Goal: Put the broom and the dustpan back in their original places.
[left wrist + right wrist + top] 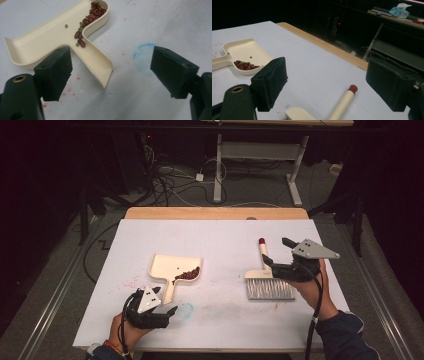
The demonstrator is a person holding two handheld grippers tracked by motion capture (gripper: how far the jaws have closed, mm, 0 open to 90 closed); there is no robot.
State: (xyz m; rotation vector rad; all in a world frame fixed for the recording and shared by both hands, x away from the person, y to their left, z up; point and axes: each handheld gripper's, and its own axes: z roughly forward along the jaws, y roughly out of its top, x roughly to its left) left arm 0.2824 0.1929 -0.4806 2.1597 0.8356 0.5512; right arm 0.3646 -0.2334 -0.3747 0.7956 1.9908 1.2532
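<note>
Cream dustpan (176, 268) lies left of table centre, long axis near-to-far: handle toward near edge, open mouth toward far edge. Red beans (187, 274) heaped in pan's right rear corner. My left gripper (162, 312) hovers just beside handle end, jaws wide apart, gripping nothing. Brush (267, 281) lies right of centre, bristles toward near edge, red-tipped handle toward far edge. My right gripper (278, 251) over brush handle, jaws apart, not clamped. White table cover (220, 245), blue smudge (185, 309) near left gripper.
</note>
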